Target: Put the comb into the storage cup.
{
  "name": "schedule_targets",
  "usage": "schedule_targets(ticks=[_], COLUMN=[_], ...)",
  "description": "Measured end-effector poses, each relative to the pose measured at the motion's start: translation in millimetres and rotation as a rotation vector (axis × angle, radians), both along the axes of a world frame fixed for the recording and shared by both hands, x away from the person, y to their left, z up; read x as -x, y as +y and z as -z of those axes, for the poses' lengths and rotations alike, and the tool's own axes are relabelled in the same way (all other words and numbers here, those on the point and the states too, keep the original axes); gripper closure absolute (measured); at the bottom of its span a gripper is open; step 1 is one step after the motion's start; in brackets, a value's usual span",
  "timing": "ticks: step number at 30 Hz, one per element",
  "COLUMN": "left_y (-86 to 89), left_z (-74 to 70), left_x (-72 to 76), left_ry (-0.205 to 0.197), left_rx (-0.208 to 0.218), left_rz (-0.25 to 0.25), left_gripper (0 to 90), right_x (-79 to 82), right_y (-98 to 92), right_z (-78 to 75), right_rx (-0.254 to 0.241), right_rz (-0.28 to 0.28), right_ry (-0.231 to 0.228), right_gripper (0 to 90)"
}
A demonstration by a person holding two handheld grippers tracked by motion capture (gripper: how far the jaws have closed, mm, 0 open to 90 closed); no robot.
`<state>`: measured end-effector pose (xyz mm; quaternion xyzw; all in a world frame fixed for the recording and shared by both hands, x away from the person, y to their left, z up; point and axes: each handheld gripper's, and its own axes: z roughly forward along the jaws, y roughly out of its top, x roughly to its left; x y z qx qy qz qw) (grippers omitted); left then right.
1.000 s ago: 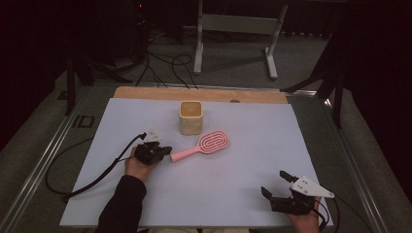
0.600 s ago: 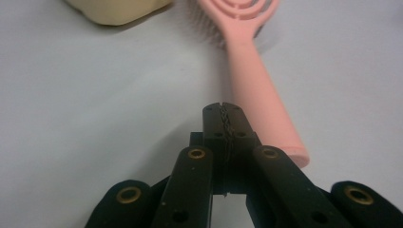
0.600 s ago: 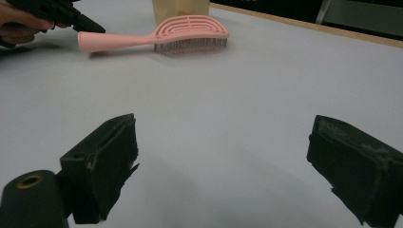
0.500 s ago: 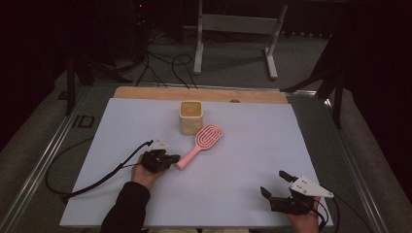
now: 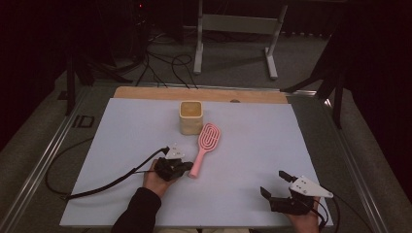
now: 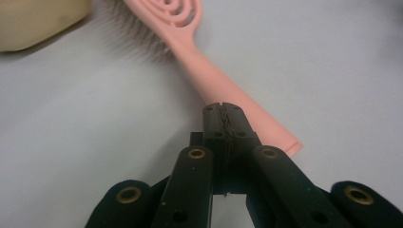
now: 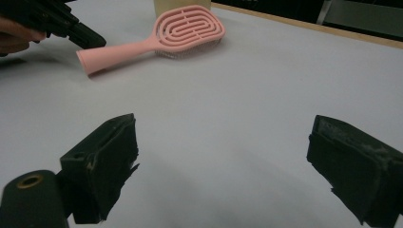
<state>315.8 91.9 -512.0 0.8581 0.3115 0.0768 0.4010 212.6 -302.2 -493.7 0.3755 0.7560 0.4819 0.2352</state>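
The pink hairbrush [image 5: 205, 149] lies flat on the white table [image 5: 121, 126], head just beside the yellow cup [image 5: 191, 117]. Left gripper [image 6: 223, 111]: jaws shut, empty, against the handle. Right gripper [image 7: 223, 156]: wide open. Likely light, rigid plastic (possibly slippery); grip the handle mid-length.

left gripper [image 5: 183, 166]: moved nearer and right, jaws closed beside handle | hairbrush [image 5: 205, 145]: swung from flat-angled to nearly upright, head beside cup [image 5: 191, 117]
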Motion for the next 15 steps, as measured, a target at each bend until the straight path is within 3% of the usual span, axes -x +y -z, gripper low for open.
schedule_targets(ticks=[7, 15], left_y=[-14.1, -18.4], left_z=[-0.5, -0.2], left_x=[2.7, 3.4], left_ry=[-0.001, 0.002], left_rx=[-0.002, 0.0], left_rz=[0.01, 0.011], left_gripper=[89.6, 89.6], right_x=[-0.3, -0.7], right_y=[0.3, 1.0], right_z=[0.3, 0.7], right_rx=[0.0, 0.002], right_rz=[0.0, -0.002], right_ry=[0.001, 0.003], right_gripper=[9.3, 9.3])
